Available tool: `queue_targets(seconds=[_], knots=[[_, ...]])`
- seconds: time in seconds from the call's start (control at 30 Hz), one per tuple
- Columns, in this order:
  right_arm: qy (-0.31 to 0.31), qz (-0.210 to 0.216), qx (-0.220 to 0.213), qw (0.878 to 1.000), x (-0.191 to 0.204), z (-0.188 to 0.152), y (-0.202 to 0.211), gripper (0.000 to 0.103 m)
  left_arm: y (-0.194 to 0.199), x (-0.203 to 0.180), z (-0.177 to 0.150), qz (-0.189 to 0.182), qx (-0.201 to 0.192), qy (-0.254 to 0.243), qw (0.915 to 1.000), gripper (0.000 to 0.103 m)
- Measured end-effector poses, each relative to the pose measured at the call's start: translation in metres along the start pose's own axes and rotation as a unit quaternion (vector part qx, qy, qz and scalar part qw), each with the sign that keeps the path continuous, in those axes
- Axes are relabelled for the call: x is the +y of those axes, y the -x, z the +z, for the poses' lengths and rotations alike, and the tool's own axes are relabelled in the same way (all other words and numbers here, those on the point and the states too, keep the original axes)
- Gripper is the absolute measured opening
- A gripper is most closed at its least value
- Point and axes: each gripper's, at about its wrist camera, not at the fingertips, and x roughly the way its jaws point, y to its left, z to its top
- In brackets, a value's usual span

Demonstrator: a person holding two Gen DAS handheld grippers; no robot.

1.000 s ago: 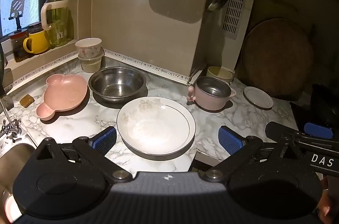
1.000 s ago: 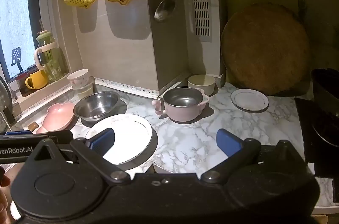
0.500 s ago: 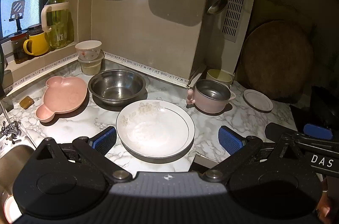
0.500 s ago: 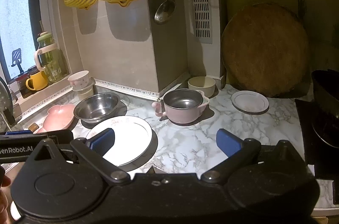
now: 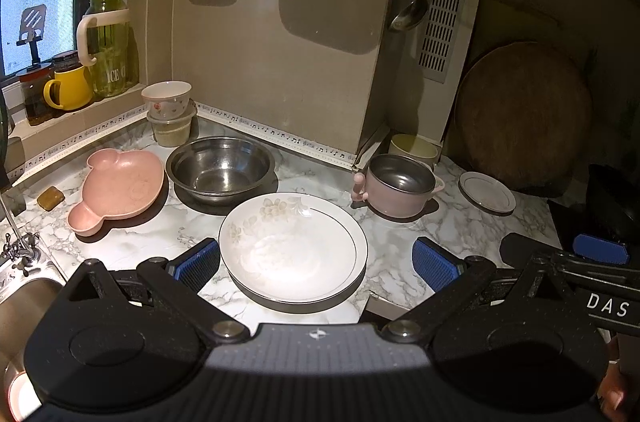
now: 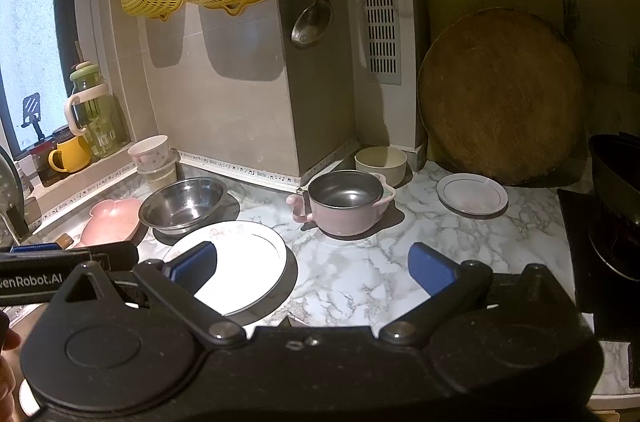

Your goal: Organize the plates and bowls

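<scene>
On the marble counter (image 5: 404,274), a large white floral plate (image 5: 293,246) sits at centre; steel mixing bowl (image 5: 220,168) at 11 o'clock, pink two-handled pot (image 5: 398,185) at 1, small saucer (image 5: 486,191) at 2. Left gripper (image 5: 316,264) and right gripper (image 6: 312,268) hover released, empty.

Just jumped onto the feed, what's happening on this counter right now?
Nothing is held yet. Both handheld grippers hover open over the marble counter: the left gripper straddles the large white floral plate, and the right gripper faces the pink steel-lined pot. The steel mixing bowl, pink bear-shaped dish, small white saucer and cream bowl sit apart, unstacked.
</scene>
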Motion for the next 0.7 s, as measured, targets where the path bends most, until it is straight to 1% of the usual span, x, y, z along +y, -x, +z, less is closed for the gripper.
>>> queue_targets(seconds=[0.7], knots=[[0.002,-0.001,0.0,1.0,-0.0023,0.0036,-0.0015,0.102,-0.0039,-0.0042,0.0048,-0.001,0.001,0.0,1.0,0.103]])
